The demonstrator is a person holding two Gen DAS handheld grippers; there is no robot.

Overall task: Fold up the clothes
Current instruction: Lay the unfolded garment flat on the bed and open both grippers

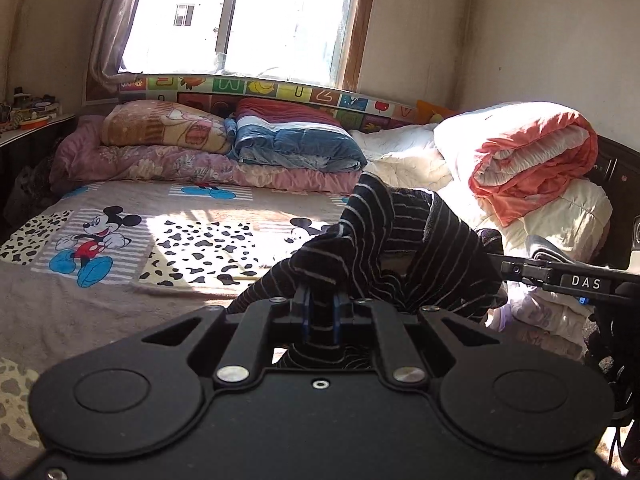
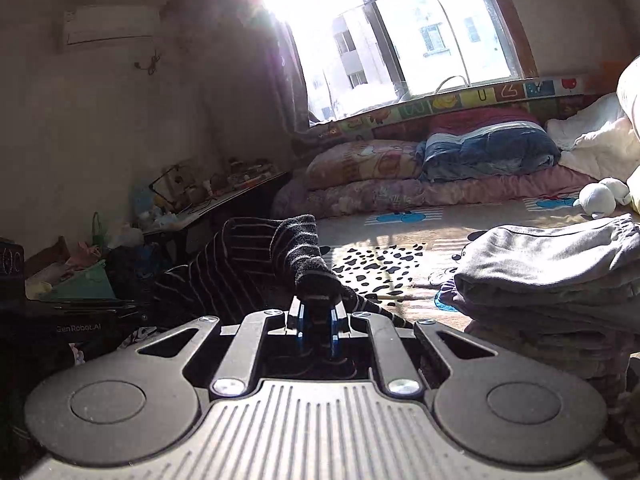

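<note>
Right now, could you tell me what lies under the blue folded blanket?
The blue folded blanket rests on a pink floral quilt. Whatever is beneath that quilt is covered.

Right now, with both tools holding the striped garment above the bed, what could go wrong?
1. The left tool and the right tool each pinch only a bunched bit of the striped garment; it may slip out.
2. The garment hangs twisted, so the fold may come out crooked.
3. The folded grey stack sits close; a swing could topple it.
</note>
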